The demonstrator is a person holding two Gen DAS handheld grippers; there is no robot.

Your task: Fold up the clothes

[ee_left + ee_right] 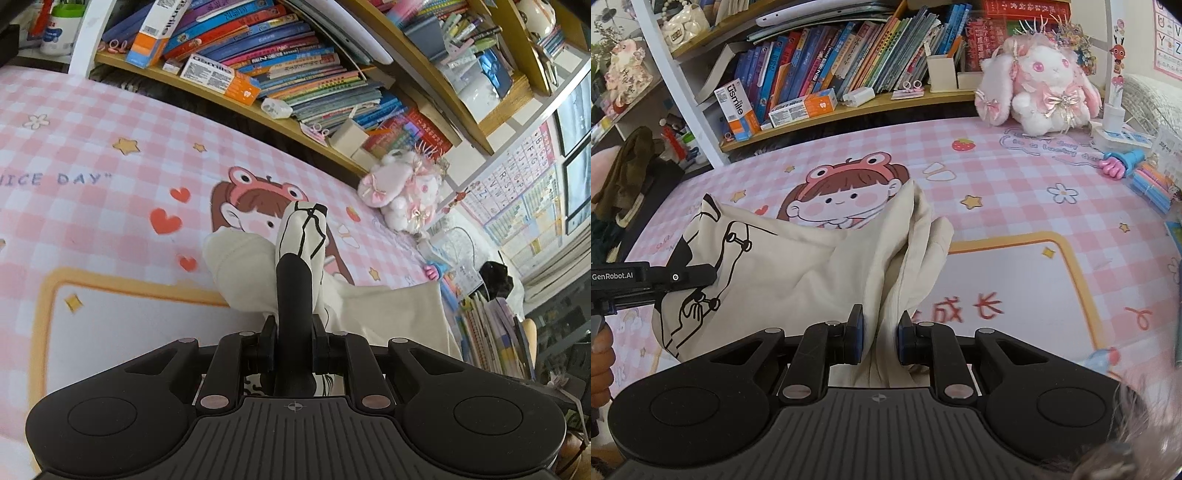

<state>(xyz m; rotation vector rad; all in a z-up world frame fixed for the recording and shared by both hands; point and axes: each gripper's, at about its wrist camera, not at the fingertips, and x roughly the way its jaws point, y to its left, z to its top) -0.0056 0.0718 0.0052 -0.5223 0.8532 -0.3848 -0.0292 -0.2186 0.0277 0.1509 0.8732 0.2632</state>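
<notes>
My left gripper [295,236] points downward and forward over the pink checked mat [92,155]. Its fingers are clamped on a bunched fold of the cream garment [236,266]; the fabric wraps around them and rises past the tips, with black line print showing on it. In the right wrist view, that same gripper enters from the left edge, roughly level, with a hand below it at the frame edge.

My right gripper [881,332] also tilts downward. Its blue-faced pads [857,338] are closed on a ribbed band of the garment [798,273], which passes between them and continues up and away.

The garment hangs lifted between both grippers, sagging in the middle, its far edge draped over the cartoon girl printed on the mat. A plush rabbit [1039,92] sits at the far side, below the bookshelf [849,110].
</notes>
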